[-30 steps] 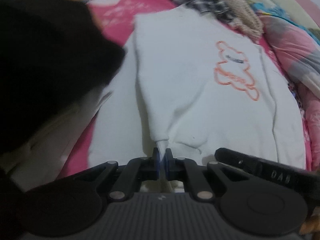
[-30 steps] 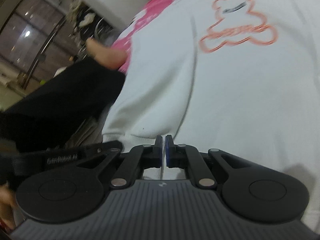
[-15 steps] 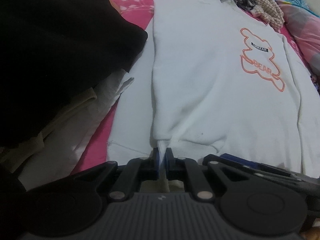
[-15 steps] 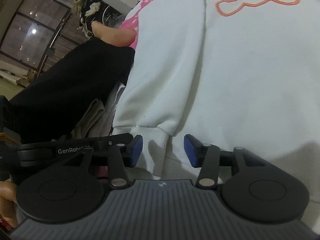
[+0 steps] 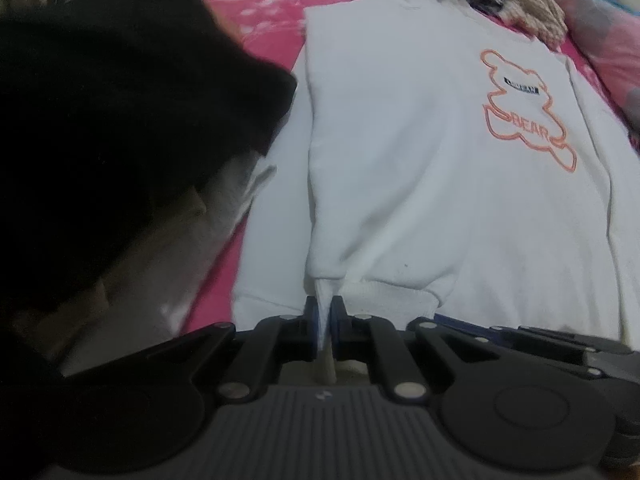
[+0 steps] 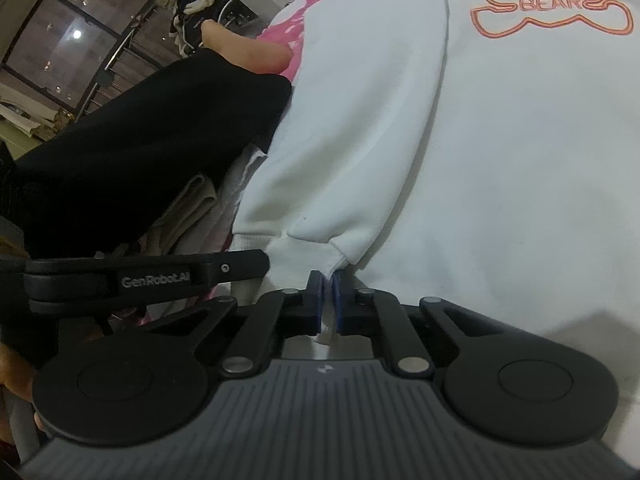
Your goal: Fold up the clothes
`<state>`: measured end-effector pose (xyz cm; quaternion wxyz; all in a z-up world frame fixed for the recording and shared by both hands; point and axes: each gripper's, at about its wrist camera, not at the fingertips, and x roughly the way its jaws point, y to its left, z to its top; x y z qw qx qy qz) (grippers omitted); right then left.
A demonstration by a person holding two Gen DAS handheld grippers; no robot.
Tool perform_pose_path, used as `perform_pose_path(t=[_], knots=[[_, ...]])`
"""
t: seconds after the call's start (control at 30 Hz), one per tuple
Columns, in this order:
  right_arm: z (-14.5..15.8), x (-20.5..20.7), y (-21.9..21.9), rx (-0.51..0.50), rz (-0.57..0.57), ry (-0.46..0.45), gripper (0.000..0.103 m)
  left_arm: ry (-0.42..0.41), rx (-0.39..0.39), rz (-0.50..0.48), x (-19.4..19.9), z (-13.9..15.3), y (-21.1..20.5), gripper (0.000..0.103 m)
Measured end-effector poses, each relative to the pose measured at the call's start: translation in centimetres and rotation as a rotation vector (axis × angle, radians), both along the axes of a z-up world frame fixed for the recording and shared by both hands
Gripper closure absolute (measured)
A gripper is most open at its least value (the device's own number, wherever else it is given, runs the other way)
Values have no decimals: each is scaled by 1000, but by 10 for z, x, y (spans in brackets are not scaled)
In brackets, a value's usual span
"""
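Sweatshirt (image 5: 420,152) lies flat on the pink bedspread (image 5: 264,20), one sleeve folded in. Left gripper (image 5: 325,322) and right gripper (image 6: 327,300) both pinch its hem (side by side). Next, probably, lifting the hem toward the collar together.

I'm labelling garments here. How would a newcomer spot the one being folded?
On the pink bedspread, beside a black garment, lies a white sweatshirt with one sleeve folded over its front. Only it bears an orange bear outline reading BEAR.
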<state>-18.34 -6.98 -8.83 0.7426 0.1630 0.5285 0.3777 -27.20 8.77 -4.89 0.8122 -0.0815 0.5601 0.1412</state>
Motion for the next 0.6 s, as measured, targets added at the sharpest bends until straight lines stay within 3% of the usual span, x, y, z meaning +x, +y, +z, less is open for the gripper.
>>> perform_pose_path(t=[0.1,0.37,0.47,0.6], knots=[[7,-1,5,22,15,-17,99,6,73,-69,5,13,-7,97],[-1,-4,12,22,43,15,100,241,70,-126,21,-16,-7,97],[-5,-5,15,16,45,28,100,326,134,-214,28,-25,-20,97],[-9,-4,14,4,41,40,100,371,177,-265,32,-31,-26,95]])
